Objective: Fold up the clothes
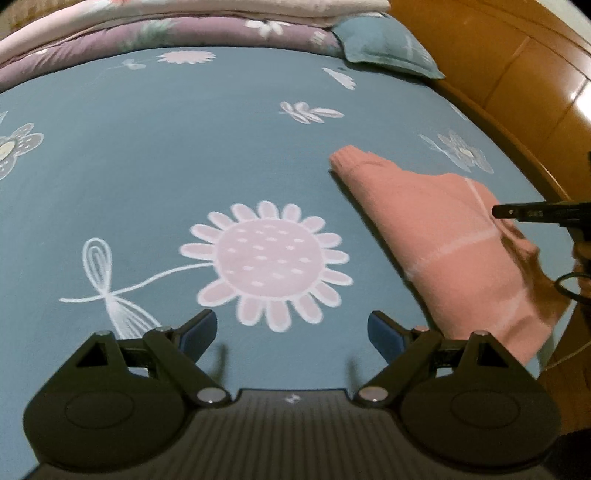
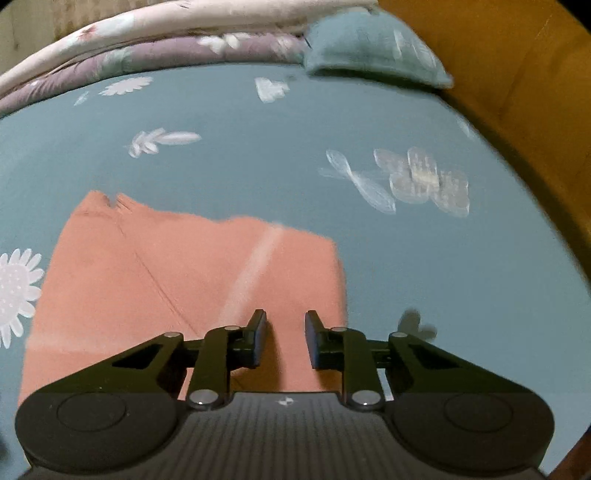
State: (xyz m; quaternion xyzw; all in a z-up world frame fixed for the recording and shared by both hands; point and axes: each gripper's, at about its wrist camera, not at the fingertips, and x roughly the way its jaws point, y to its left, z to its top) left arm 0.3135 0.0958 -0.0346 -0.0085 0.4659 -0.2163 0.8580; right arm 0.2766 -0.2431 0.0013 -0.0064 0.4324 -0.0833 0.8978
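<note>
A salmon-pink knitted garment (image 1: 443, 236) with pale stripes lies folded on the blue flowered bedsheet (image 1: 166, 155), at the right of the left wrist view. My left gripper (image 1: 291, 332) stands wide open over bare sheet beside a large pink flower print, to the left of the garment and holding nothing. In the right wrist view the pink garment (image 2: 166, 280) fills the lower left. My right gripper (image 2: 284, 332) hovers over the garment's right part, its jaws a narrow gap apart with only flat cloth showing below. One dark right finger (image 1: 532, 212) reaches in over the garment.
Folded quilts (image 1: 166, 33) in purple and cream are stacked along the far edge of the bed. A blue pillow (image 1: 384, 44) lies at the back right. A wooden bed frame (image 1: 517, 74) runs along the right side. A person's hand (image 1: 580, 254) shows at the right edge.
</note>
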